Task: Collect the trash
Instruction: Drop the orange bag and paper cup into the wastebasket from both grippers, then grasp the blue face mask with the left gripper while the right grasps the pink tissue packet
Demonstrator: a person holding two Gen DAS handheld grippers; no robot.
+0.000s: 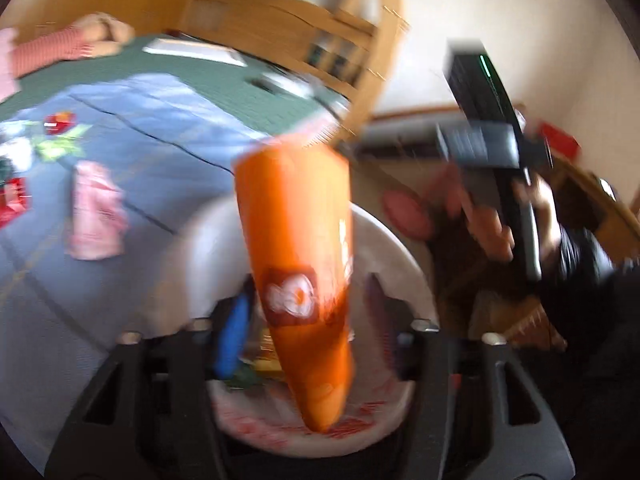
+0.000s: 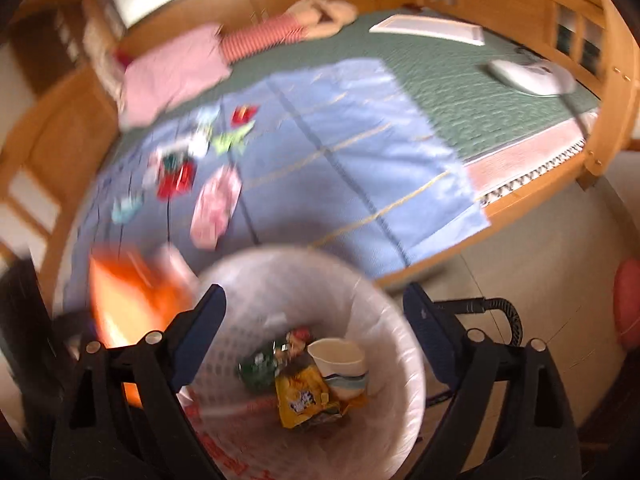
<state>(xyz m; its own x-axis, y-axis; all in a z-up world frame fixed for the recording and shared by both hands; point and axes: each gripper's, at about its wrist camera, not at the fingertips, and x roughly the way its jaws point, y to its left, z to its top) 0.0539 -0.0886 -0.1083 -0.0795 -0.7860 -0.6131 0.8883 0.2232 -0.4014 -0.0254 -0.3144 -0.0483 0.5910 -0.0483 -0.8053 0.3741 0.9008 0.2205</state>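
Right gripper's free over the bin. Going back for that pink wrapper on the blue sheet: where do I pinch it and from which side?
Judging from the blurred right wrist view, the pink wrapper lies flat and lengthwise on the blue sheet. The right gripper, open, should come straight down from above and pinch across its narrow width near the middle, where it looks puffed up, well apart from the red wrapper.

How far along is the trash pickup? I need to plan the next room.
Partly done: a paper cup and yellow wrapper lie in the white bin. The left gripper carries an orange packet above it. Several wrappers remain on the blue sheet.
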